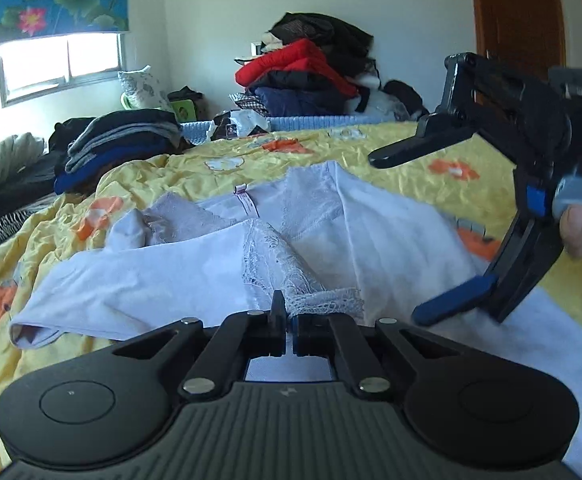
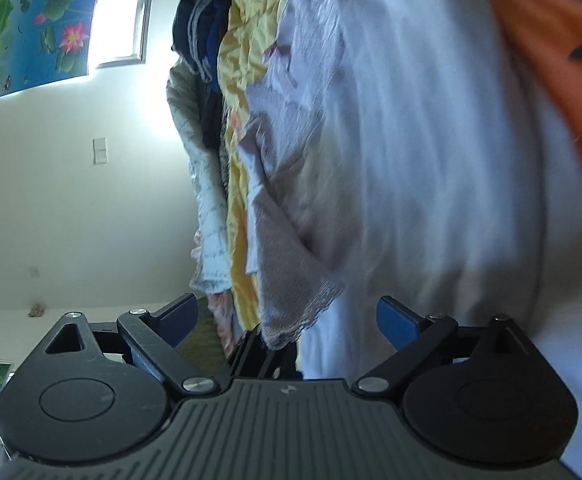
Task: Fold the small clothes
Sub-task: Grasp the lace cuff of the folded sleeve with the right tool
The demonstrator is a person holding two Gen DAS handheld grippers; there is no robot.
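Note:
A white garment (image 1: 351, 220) with lace trim lies spread and partly folded on the yellow flowered quilt (image 1: 371, 144). At the near edge, my left gripper (image 1: 289, 312) is shut on the garment's lace hem (image 1: 323, 300). My right gripper (image 1: 401, 236) hovers at the right, rolled on its side, its blue-padded fingers wide apart with nothing between them. A person's thumb (image 1: 579, 232) holds its handle. In the right wrist view the scene is turned sideways. There the right gripper (image 2: 287, 316) stands open just short of the garment (image 2: 411, 160) and its lace edge (image 2: 303, 300).
A stack of folded dark clothes (image 1: 119, 140) sits on the bed at the left. A heap of red, navy and black clothing (image 1: 307, 68) is piled at the back wall. A window (image 1: 59, 64) is at the far left and a brown door (image 1: 523, 12) at the right.

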